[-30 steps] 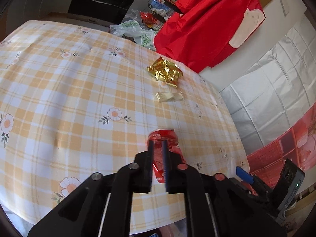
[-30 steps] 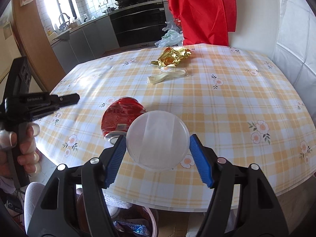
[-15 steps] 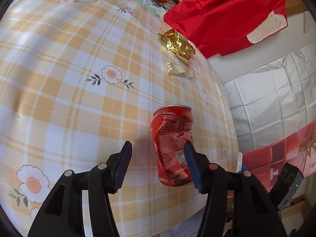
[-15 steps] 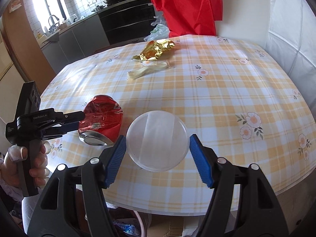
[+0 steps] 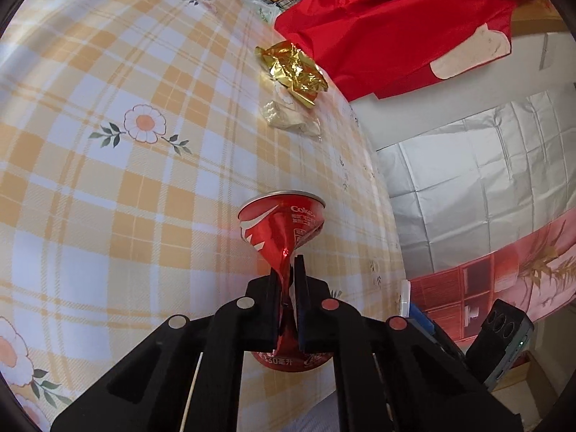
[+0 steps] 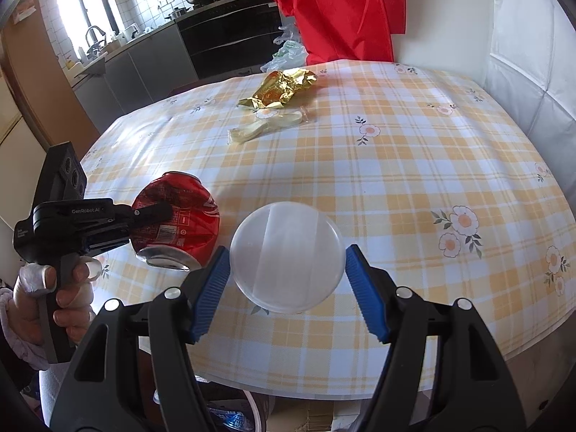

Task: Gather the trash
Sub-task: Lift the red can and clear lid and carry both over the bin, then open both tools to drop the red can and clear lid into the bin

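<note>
My left gripper is shut on a crushed red cola can, squeezing its middle flat near the table's front edge; the can also shows in the right wrist view, held by the left gripper. My right gripper is shut on a clear round plastic lid, held above the table edge. A crumpled gold wrapper and a pale clear plastic wrapper lie farther back on the checked tablecloth; both also show in the left wrist view, the gold wrapper beyond the pale one.
A bin with trash sits under the table's front edge. A red cloth hangs behind the table. Plastic bags lie beyond the far edge. Kitchen counters stand at the back left.
My left gripper opened around the red can, then closed on it and crushed its middle. The right gripper has held the lid and barely moved.
</note>
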A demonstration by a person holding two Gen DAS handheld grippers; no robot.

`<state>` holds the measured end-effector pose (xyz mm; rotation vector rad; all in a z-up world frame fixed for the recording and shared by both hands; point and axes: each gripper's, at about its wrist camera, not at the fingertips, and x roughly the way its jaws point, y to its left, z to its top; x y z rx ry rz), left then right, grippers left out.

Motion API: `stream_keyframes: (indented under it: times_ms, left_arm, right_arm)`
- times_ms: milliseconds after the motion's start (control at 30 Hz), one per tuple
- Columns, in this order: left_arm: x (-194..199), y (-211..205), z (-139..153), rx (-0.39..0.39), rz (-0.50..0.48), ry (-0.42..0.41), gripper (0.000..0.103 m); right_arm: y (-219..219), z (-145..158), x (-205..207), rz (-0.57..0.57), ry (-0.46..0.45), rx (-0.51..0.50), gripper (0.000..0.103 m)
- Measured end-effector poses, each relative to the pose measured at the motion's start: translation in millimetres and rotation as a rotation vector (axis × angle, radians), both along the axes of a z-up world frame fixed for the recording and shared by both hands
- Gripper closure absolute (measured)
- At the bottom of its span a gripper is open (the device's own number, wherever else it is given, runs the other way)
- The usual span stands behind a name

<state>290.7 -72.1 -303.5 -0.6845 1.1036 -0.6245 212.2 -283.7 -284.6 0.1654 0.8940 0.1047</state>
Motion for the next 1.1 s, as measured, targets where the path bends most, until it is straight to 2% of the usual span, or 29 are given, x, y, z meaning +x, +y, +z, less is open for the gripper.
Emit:
stream_keyframes:
  times_ms: [267, 367, 467, 733, 1000, 1067, 1100]
  left_arm:
    - [-41, 26, 59, 0.061, -0.013, -0.111, 0.096]
    - [-73, 36, 78, 0.101, -0.056, -0.136, 0.096]
    - [-113, 41, 90, 0.149, -0.146, -0.167, 0.096]
    - [-204, 48, 80, 0.217, -0.253, -0.155, 0.096]
    - [-240, 29, 52, 0.249, -0.306, -0.116, 0.096]
    - [-241, 27, 45, 0.271, -0.313, -0.096, 0.086]
    - [-241, 28, 43, 0.283, -0.306, -0.089, 0.065]
  right_arm:
    - [12, 29, -26, 0.021, -0.062, 0.014, 0.037]
    - [18, 39, -40, 0.031, -0.084, 0.019, 0.037]
    - [23, 47, -56, 0.038, -0.106, 0.026, 0.037]
    - [32, 63, -95, 0.053, -0.15, 0.028, 0.037]
    - [36, 74, -123, 0.06, -0.171, 0.015, 0.037]
    - [35, 75, -126, 0.06, -0.169, 0.012, 0.037]
    - [35, 75, -126, 0.062, -0.166, 0.009, 0.037]
